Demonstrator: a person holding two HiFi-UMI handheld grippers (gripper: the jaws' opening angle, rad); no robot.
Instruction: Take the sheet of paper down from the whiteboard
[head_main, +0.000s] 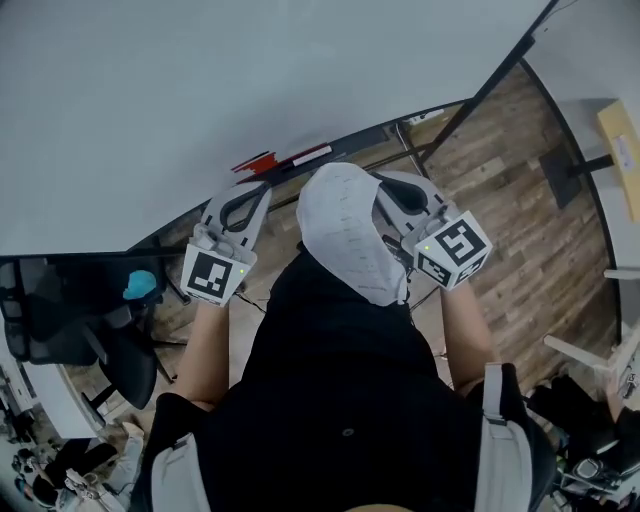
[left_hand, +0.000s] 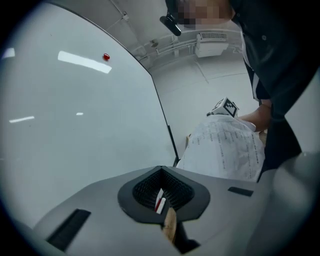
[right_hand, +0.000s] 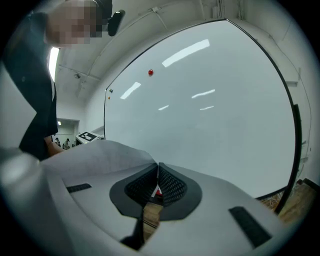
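- While pinched at one edge in the right hand-held gripper (right_hand: 158, 169), sheet of paper (head_main: 345, 235) off the whiteboard (head_main: 200, 90), bowed into a loose curl just near of the board's tray (head_main: 370, 135), between the two hand-held grippers and in front of the person's chest.
- Right jaws shut tight on that edge, with the paper fanning away to their left in the right gripper view.
- Left hand-held gripper (left_hand: 161, 172) closed as well, with nothing between its jaws; sheet to its right and apart from it.
- Board face bare except for a small red magnet (right_hand: 150, 72) far up it; a pen (head_main: 310, 154) on the tray below.
- Judged very light, thin and limp: drooping and curling under its own weight, with printed lines on one face.
- Probably easy to crease or tear if tugged hard from one corner; little slip likely against ribbed pads, so a plain firm pinch seems enough.
- Best taken a little in from an edge, not at the very tip of a corner.
- For keeping it flat, a second hold on the opposite edge with the free left hand-held gripper.
- Worth minding: crumpling against the body while carried from one side only.
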